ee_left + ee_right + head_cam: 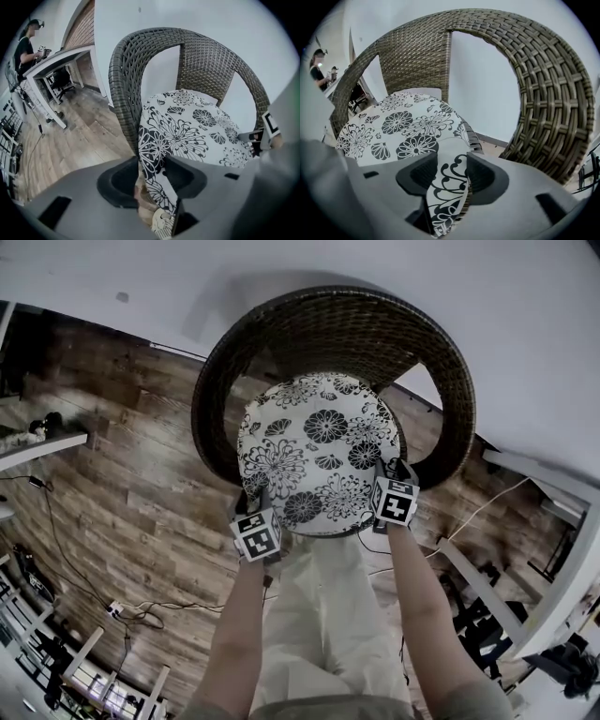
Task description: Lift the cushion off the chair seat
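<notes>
A round white cushion with black flowers (319, 451) lies on the seat of a dark wicker tub chair (441, 362). My left gripper (261, 501) is at the cushion's near left edge and my right gripper (392, 472) at its near right edge. In the left gripper view the cushion's edge (154, 154) fills the gap between the jaws of the left gripper (152, 176), touching both pads. The right gripper view shows the same: the cushion's rim (450, 183) sits pinched between the jaws of the right gripper (452, 173). The wicker back (553, 93) curves round behind.
The chair stands against a white wall (525, 296) on a wooden floor (131, 474). Cables (122, 610) trail across the floor at the left. White furniture (525, 615) stands at the right. A person stands at a white desk (56, 61) far off.
</notes>
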Demonstrator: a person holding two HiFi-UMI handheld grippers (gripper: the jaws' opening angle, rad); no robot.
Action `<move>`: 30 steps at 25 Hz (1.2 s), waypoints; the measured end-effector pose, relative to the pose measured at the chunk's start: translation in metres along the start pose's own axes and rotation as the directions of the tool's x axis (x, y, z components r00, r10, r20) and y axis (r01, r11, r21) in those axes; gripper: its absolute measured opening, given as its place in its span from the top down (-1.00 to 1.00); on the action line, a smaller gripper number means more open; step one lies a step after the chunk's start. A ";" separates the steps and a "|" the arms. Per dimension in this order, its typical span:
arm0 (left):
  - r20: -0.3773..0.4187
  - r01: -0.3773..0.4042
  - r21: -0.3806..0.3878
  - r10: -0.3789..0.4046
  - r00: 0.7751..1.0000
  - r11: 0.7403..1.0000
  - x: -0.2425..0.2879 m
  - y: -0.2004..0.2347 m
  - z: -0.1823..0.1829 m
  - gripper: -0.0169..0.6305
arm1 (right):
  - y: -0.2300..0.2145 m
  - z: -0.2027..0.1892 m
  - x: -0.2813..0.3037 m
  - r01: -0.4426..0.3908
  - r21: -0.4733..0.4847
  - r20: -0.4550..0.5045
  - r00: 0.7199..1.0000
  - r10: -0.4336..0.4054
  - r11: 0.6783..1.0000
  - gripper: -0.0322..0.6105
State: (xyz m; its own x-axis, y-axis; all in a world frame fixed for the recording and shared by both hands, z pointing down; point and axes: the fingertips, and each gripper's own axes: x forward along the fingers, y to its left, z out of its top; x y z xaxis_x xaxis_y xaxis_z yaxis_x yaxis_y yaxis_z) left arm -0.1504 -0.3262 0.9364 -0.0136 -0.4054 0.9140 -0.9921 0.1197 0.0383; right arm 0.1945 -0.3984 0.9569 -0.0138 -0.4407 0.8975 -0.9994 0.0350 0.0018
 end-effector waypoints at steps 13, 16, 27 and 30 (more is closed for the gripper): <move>0.044 0.037 0.063 -0.040 0.998 0.997 -0.011 -0.009 0.010 0.83 | 0.002 -0.004 -0.001 -0.010 -0.109 -0.048 0.999 0.005 0.994 0.89; 0.061 0.043 0.075 -0.048 0.997 0.996 -0.015 -0.011 0.014 0.84 | 0.002 0.000 -0.008 -0.007 -0.115 -0.037 0.999 0.003 0.993 0.89; 0.101 0.082 0.089 -0.091 0.991 0.993 -0.045 -0.016 0.030 0.86 | 0.007 0.021 -0.049 -0.004 -0.112 0.030 1.000 0.008 0.994 0.89; 0.116 0.090 0.093 -0.100 0.988 0.992 -0.060 -0.015 0.034 0.86 | 0.010 0.029 -0.072 0.000 -0.104 0.062 0.998 0.006 0.995 0.89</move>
State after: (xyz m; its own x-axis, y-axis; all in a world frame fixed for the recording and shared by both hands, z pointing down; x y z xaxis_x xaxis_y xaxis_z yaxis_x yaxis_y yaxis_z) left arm -0.1394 -0.3346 0.8674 0.0715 -0.5181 0.8523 -0.9966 -0.0023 0.0822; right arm 0.1841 -0.3924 0.8798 -0.0220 -0.4949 0.8687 -0.9907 0.1277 0.0476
